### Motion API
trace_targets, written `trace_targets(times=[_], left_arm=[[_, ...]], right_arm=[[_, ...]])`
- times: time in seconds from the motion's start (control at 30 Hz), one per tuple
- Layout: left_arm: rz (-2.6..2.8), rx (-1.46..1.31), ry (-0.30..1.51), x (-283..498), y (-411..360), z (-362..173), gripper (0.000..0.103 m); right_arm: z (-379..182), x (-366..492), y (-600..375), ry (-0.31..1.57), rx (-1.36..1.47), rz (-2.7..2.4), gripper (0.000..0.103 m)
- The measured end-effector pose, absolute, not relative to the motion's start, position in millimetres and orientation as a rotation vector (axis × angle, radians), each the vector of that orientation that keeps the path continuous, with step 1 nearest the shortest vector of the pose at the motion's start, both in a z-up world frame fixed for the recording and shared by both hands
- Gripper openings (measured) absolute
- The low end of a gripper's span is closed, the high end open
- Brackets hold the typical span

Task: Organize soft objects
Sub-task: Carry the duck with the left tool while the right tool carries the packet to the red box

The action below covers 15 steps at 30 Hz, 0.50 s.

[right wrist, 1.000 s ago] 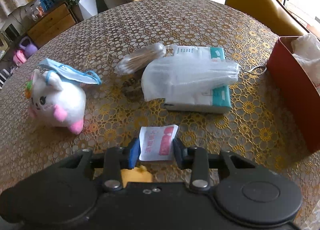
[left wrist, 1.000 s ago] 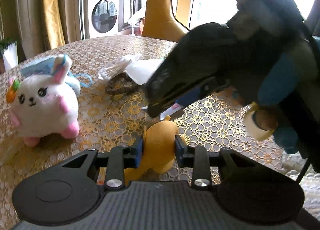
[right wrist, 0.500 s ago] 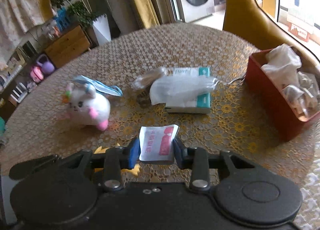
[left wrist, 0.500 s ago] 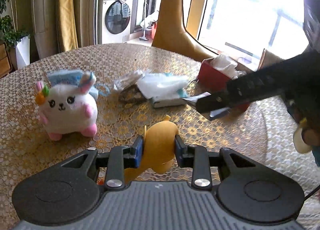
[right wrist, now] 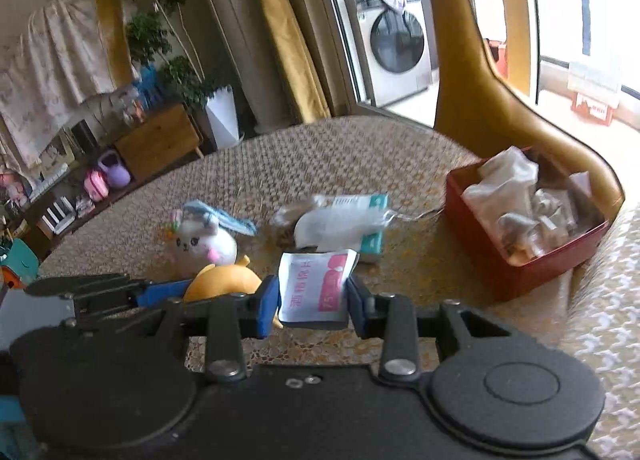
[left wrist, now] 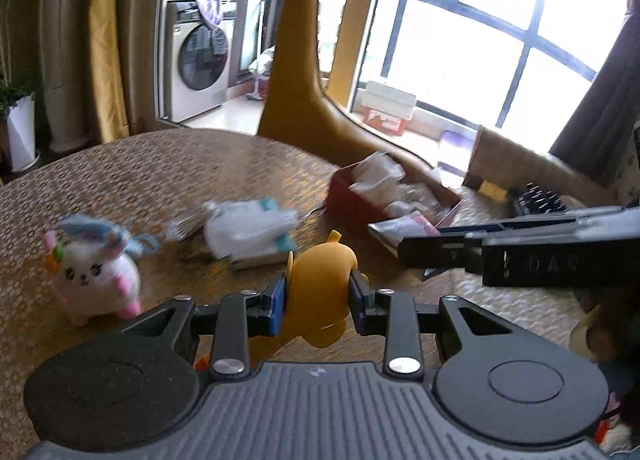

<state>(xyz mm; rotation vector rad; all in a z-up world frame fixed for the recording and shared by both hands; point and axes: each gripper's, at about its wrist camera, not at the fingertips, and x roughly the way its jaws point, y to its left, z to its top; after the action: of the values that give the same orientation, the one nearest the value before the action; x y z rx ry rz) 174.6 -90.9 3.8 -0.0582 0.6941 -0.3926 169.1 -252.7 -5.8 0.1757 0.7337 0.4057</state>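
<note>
My left gripper (left wrist: 318, 294) is shut on a soft orange toy (left wrist: 320, 284) and holds it above the table. The toy also shows in the right wrist view (right wrist: 222, 282). My right gripper (right wrist: 313, 302) is shut on a white and pink sachet (right wrist: 314, 286), lifted above the table; the sachet also shows in the left wrist view (left wrist: 396, 227). A white plush bunny (left wrist: 94, 274) with pink feet sits on the table at the left, also in the right wrist view (right wrist: 204, 244). A red box (right wrist: 520, 256) holding plastic-wrapped items stands at the right.
A tissue pack under a clear bag (right wrist: 344, 225) lies mid-table, with a blue face mask (right wrist: 224, 215) behind the bunny. A yellow chair (right wrist: 480, 71) stands behind the round, lace-covered table (right wrist: 320, 155). A keyboard-like black object (left wrist: 540, 199) lies far right.
Both grippers have risen and pulled back from the table with their loads still held. The right gripper has moved right, toward the red box.
</note>
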Motion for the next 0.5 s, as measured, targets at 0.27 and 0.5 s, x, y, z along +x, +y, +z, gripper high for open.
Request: trace_targets(times=[0.27,0.5], left_arm=[[-0.438,-0.071,0.696,193.2,-131.0,31.2,0.032],[-0.466,-0.052,0.718,218.9,-175.1,36.9,0.032]], right_arm=[[6.2,154.5,-294.3,0.651,0.162,0.367,0.036],[0.4,157.7,-340.6,0.638,0.204,0.315,0.036]])
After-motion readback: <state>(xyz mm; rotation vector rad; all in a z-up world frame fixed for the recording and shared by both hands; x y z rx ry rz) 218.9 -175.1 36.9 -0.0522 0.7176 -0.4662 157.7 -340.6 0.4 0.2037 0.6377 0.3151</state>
